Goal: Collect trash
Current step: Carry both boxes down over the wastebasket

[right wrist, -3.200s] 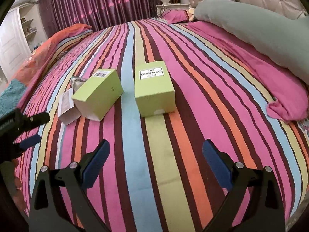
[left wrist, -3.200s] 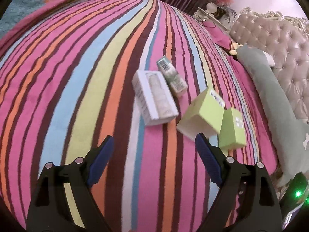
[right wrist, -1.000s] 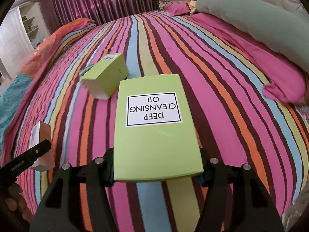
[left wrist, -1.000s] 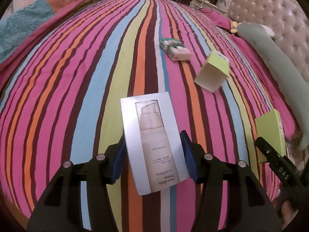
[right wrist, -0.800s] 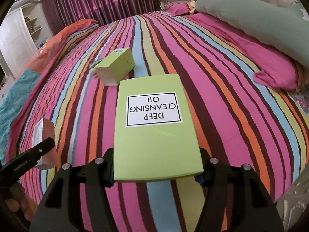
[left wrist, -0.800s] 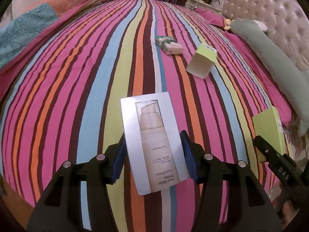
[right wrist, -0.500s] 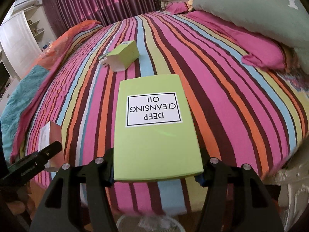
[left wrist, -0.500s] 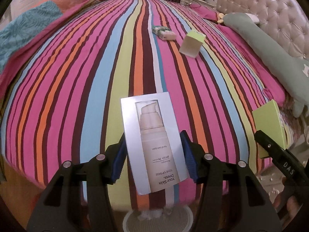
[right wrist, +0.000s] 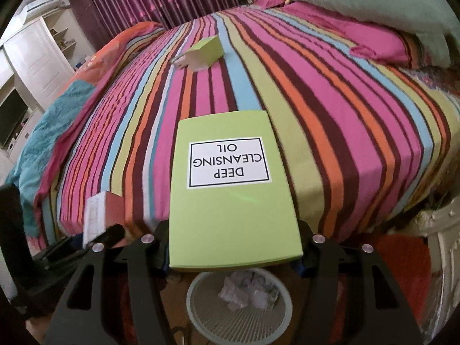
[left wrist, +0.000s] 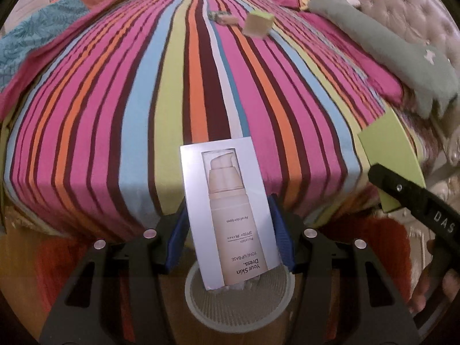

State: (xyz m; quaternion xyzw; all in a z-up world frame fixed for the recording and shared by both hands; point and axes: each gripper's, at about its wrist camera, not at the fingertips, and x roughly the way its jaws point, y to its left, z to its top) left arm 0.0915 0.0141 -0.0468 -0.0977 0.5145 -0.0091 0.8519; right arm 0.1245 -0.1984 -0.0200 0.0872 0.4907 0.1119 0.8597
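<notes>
My left gripper (left wrist: 230,230) is shut on a white skin-base box (left wrist: 228,210) with a pump bottle pictured on it, held above a round grey waste bin (left wrist: 238,304) on the floor by the bed's foot. My right gripper (right wrist: 231,247) is shut on a green "Deep Cleansing Oil" box (right wrist: 233,189), also above the bin (right wrist: 238,307), which holds crumpled paper. A second green box (right wrist: 202,53) and a small green-white carton (left wrist: 222,17) lie far up the striped bed (left wrist: 143,100). The right gripper's green box shows in the left wrist view (left wrist: 391,155), and the white box in the right wrist view (right wrist: 100,218).
A grey-green pillow (right wrist: 373,0) and tufted headboard (left wrist: 402,5) are at the right. A folded teal and orange blanket (right wrist: 51,123) lies on the bed's left edge. White wardrobe doors (right wrist: 37,63) stand at the left. A red rug (right wrist: 402,261) covers the floor by the bin.
Both grippers, each still holding its box, have drawn back off the bed's foot; the waste bin has come into view beneath them.
</notes>
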